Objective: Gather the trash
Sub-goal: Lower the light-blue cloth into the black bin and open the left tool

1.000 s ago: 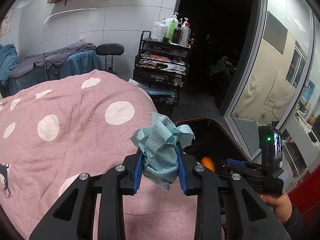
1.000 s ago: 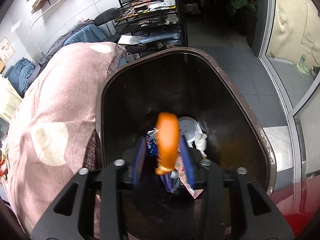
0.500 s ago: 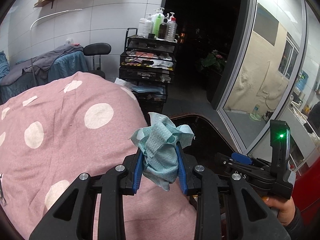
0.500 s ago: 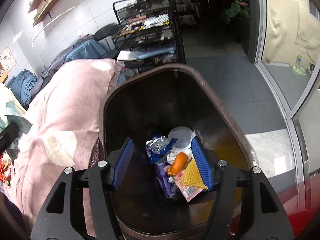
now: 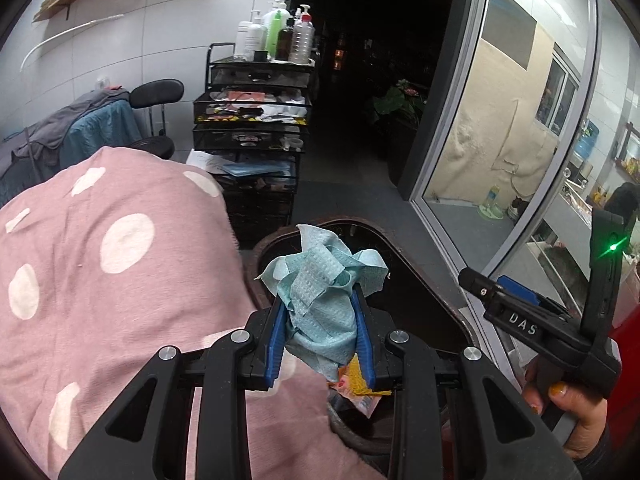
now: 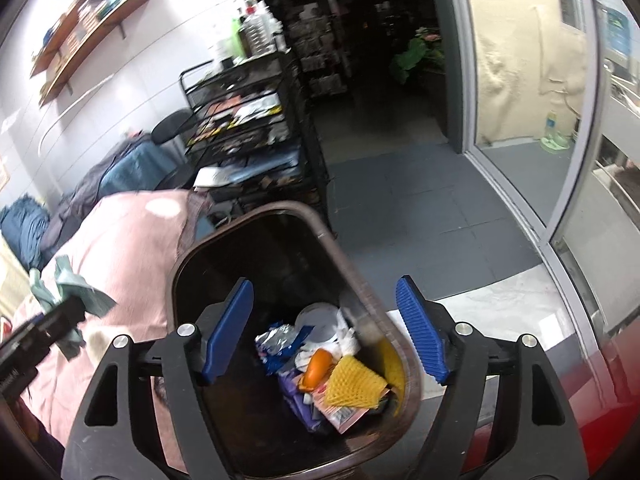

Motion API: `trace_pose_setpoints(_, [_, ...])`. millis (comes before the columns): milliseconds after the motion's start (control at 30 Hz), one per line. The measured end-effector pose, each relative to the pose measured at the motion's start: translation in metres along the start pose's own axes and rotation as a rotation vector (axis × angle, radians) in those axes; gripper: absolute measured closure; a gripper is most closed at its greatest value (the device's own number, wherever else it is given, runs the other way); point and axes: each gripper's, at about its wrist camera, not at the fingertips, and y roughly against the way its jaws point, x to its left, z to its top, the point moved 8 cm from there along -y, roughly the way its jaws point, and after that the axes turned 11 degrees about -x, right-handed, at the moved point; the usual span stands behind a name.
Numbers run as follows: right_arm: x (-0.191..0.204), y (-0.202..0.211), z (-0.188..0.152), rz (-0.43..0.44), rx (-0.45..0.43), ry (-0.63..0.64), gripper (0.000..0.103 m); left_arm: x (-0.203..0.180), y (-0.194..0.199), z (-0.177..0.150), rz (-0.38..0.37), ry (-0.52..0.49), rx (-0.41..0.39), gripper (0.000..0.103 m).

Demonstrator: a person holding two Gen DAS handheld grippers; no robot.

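Note:
My left gripper [image 5: 320,332] is shut on a crumpled light-blue cloth wipe [image 5: 324,296], held over the near rim of the dark brown trash bin [image 5: 424,280]. The same wipe [image 6: 68,284] and left gripper show at the far left of the right wrist view. My right gripper [image 6: 326,332] hangs above the bin [image 6: 320,232], its jaws opening wide with nothing between them. Down in the bin lie an orange piece [image 6: 316,364], a yellow foam net [image 6: 352,384], a white lid [image 6: 320,320] and wrappers. The right gripper [image 5: 516,320], held by a hand [image 5: 576,412], appears in the left wrist view.
A bed under a pink polka-dot blanket [image 5: 100,280] sits against the bin's left side. Behind stands a black wire cart [image 5: 256,136] topped with bottles, a black chair [image 5: 156,92] beside it. A glass door [image 5: 500,152] runs along the right; grey floor tiles [image 6: 400,208] lie beyond the bin.
The orange piece left my right gripper and dropped into the bin; those jaws spread wide and the gripper rose. My left gripper carried the wipe rightward, from over the blanket to over the bin.

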Motion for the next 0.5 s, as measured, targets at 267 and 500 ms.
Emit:
trace_pose_setpoints(267, [-0.025,0.003,0.012,-0.035,-0.021,-0.05,0.028,-0.023,-0.025,-0.011,-0.03,-0.036,0.07,0.073])
trace_pose_setpoints(500, [-0.038,0.005,0.015,-0.048,-0.024,-0.073,0.027,-0.032,-0.041,-0.02,-0.031,-0.052,0.114,0.071])
